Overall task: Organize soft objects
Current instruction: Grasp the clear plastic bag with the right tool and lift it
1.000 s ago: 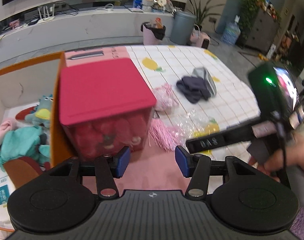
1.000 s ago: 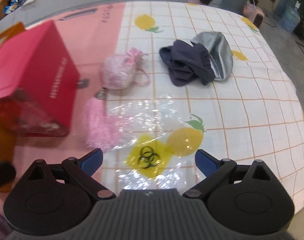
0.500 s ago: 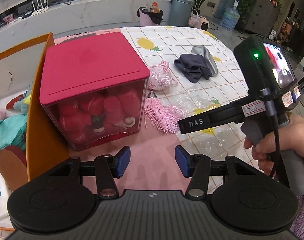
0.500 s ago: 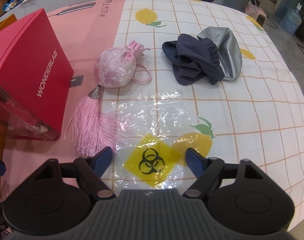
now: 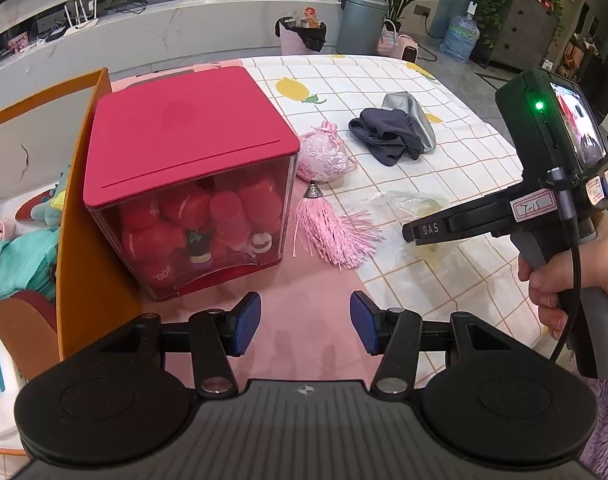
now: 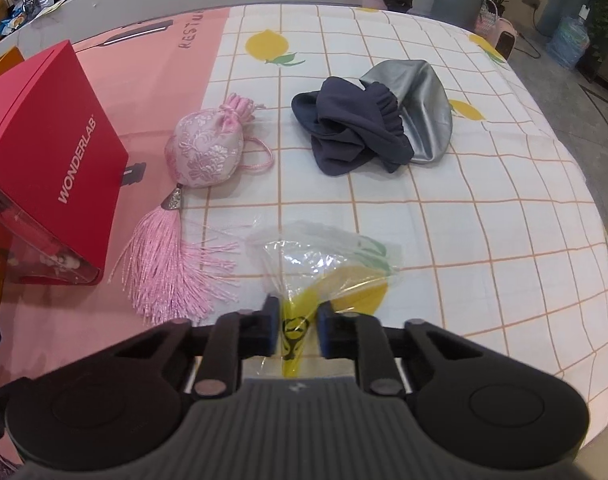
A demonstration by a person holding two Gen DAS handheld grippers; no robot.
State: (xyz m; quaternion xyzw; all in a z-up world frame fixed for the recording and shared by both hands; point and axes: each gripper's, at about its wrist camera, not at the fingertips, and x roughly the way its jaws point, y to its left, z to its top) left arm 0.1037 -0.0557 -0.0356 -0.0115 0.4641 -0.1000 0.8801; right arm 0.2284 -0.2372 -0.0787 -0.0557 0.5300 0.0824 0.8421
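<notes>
My right gripper (image 6: 296, 328) is shut on the near end of a clear plastic bag with a yellow biohazard patch (image 6: 319, 264), which is bunched up off the cloth. A pink embroidered pouch (image 6: 204, 148) with a pink tassel (image 6: 168, 264) lies left of it. A dark blue and grey cloth bundle (image 6: 367, 128) lies beyond. My left gripper (image 5: 302, 326) is open and empty above the pink mat, in front of the red-lidded clear box (image 5: 188, 176). The pouch (image 5: 323, 156), the tassel (image 5: 331, 228) and the bundle (image 5: 391, 136) show in the left wrist view too.
An orange box (image 5: 80, 216) at the left holds teal and pink plush toys (image 5: 12, 256). The red-lidded box, marked WONDERLAB (image 6: 52, 152), holds red soft items. The table with its lemon-print cloth (image 6: 483, 220) ends at the right. Bins stand on the floor beyond (image 5: 359, 20).
My right gripper has closed from wide open onto the plastic bag, which has bunched up from lying flat. The left gripper has drawn back a little from the red box.
</notes>
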